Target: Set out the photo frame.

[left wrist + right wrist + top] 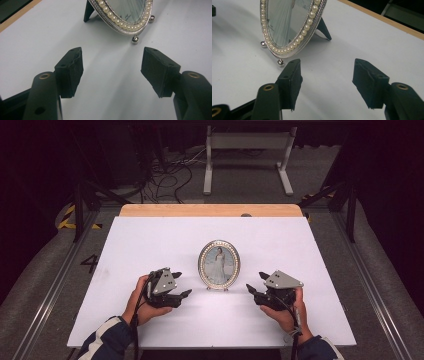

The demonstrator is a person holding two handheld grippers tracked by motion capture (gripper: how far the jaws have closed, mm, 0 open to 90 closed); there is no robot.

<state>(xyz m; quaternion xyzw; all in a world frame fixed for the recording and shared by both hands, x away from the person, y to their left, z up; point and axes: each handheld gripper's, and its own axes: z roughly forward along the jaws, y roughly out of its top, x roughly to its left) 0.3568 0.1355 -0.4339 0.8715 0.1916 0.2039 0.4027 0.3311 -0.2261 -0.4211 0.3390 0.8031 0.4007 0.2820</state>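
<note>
Standing upright near the middle of the white tabletop (150, 320), the oval silver picture frame with its pearl-beaded rim (219, 264) rests on two small ball feet and a dark rear strut (the strut shows behind it in both gripper views). It holds a portrait of a figure in a pale dress. Nothing touches it: the left gripper (180, 285) sits just off its left side and the right gripper (256, 283) just off its right, each with jaws spread wide and nothing between the pads. To take hold well, I would judge it best to bring both grippers in level and together, meeting the metal rim at mid-height from opposite sides. Pressing on one side alone, or too high, could tip the frame back over its strut or skid it on the ball feet.
</note>
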